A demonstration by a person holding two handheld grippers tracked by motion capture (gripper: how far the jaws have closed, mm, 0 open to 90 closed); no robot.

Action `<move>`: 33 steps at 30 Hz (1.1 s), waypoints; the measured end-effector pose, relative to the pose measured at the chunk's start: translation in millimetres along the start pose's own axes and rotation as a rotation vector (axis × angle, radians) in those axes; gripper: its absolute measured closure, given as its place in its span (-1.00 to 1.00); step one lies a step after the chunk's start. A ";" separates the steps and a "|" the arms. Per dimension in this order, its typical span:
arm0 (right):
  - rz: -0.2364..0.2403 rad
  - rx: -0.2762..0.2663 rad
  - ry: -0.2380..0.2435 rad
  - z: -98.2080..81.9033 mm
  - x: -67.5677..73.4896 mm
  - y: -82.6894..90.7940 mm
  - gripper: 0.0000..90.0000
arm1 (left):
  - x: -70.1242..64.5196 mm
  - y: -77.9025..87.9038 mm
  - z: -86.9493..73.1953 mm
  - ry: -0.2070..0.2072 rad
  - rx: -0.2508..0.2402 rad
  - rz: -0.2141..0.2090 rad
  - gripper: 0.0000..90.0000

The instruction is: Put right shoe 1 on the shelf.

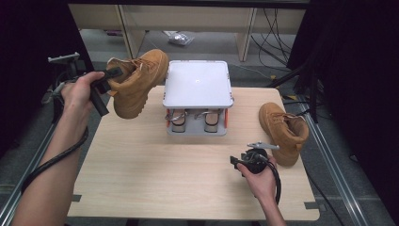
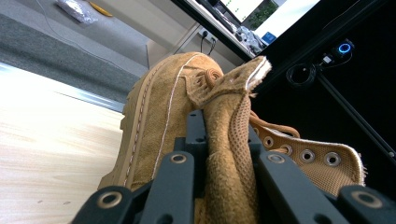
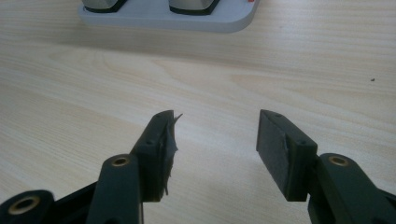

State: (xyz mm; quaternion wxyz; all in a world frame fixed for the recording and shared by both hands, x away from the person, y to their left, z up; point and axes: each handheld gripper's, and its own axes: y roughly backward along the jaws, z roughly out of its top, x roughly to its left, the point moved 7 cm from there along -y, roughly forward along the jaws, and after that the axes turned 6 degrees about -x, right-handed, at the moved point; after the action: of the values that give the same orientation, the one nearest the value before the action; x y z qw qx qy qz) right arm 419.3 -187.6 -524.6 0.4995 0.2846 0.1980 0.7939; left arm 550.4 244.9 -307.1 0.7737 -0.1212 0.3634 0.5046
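Note:
A tan suede boot [image 1: 136, 80] hangs in the air at the back left of the table, toe toward the grey rack. My left gripper [image 1: 110, 75] is shut on the boot's heel collar [image 2: 229, 140], its black jaws clamping the suede and mesh lining from both sides. A second tan boot [image 1: 283, 129] lies on the table at the right. My right gripper [image 1: 237, 161] rests low over the table's front right, beside that boot, open with only bare wood between its pads [image 3: 275, 149].
A grey two-level shoe rack [image 1: 198, 84] with a flat white top stands at the table's back centre; a pair of shoes [image 1: 194, 120] sits on its lower shelf. The table [image 1: 155, 160] is light wood. Metal rails run along both sides.

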 end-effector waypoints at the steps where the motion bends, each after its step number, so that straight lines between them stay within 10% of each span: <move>1: 0.005 -0.006 0.014 0.3 -0.9 -0.2 0.06 | -1.7 -1.4 0.2 0.004 -0.001 -0.007 0.78; 33: -0.017 -0.017 -0.028 1.9 -14.2 10.1 0.06 | -40.6 -34.9 -3.5 0.009 0.019 -0.066 0.78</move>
State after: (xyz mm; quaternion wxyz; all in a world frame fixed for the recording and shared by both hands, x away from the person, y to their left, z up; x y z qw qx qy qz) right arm 418.5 -204.7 -520.6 0.5116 0.2899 0.1866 0.7871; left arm 570.0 198.7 -288.1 0.7896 -0.1281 0.3672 0.4747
